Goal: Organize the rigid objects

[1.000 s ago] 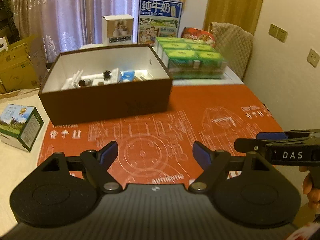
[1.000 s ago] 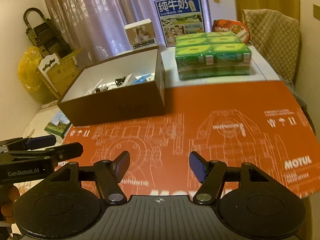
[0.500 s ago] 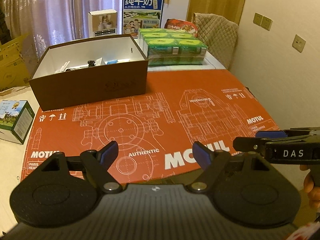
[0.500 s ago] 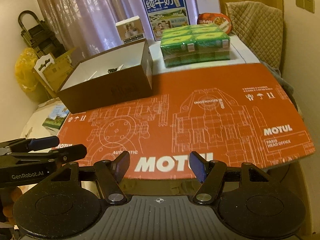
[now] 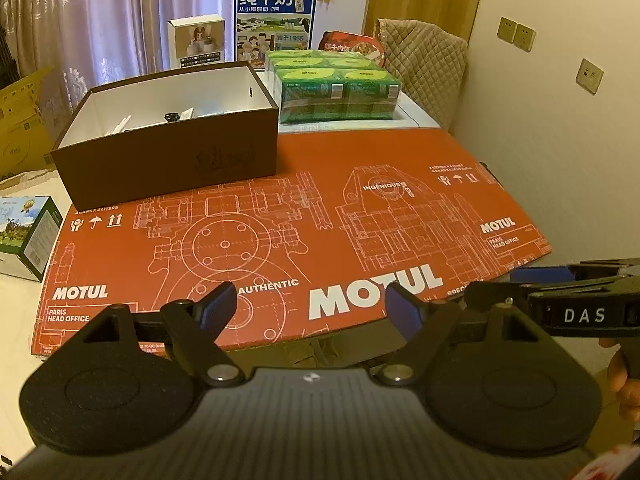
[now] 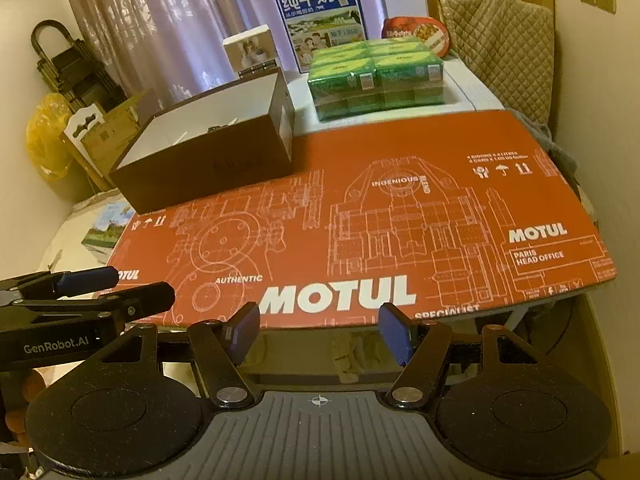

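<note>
Sheer curtains (image 5: 100, 20), cream wall (image 5: 560, 128) with sockets, dim warm light

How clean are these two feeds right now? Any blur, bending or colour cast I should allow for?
Left wrist view: sharp, dim warm cast, fisheye bows the red mat edges; brown box contents small and hard to read. Right wrist view: same orange cast, softer, slight smear on the green packs; corners vignetted black.

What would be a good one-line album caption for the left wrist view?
Open left gripper hovers at the near edge of a red Motul mat, facing a brown box of small items.
</note>
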{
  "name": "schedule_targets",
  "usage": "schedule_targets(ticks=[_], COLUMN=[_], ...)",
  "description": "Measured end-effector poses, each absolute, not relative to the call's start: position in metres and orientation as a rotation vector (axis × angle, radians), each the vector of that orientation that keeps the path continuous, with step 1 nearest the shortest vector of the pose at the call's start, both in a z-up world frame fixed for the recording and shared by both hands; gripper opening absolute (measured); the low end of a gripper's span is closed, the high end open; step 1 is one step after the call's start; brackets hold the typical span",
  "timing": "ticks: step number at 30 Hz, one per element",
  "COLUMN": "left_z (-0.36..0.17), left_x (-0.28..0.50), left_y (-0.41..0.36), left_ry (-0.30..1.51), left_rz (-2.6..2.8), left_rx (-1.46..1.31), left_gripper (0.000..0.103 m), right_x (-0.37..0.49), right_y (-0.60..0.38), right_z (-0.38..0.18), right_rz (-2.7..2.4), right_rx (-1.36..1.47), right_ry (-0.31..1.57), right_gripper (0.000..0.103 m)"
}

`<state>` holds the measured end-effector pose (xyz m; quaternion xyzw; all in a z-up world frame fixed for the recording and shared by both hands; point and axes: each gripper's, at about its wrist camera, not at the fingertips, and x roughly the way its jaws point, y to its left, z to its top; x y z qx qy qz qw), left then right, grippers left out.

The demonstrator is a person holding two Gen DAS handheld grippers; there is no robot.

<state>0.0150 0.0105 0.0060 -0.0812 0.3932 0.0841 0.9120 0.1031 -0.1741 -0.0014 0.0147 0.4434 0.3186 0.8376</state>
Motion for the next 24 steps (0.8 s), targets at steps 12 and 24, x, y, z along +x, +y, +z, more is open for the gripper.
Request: schedule_targets(ticks=[12, 24], left_z=[0.0054, 0.007], left_x=[0.0131, 0.0132], left_y=[0.0052, 0.0053], left_ry=[0.804, 0.795], left_rz=[0.157, 0.152], left_rx=[-0.163, -0.16], left_gripper=[0.079, 0.078], right_x=[0.099, 0.0992], right_y=[-0.1805, -0.181], right_z=[-0.0016, -0.002], right_rz=[0.658, 0.658], right_rx=[0.033, 0.034], right_ry=[0.943, 0.944], right_gripper=[0.063, 0.063])
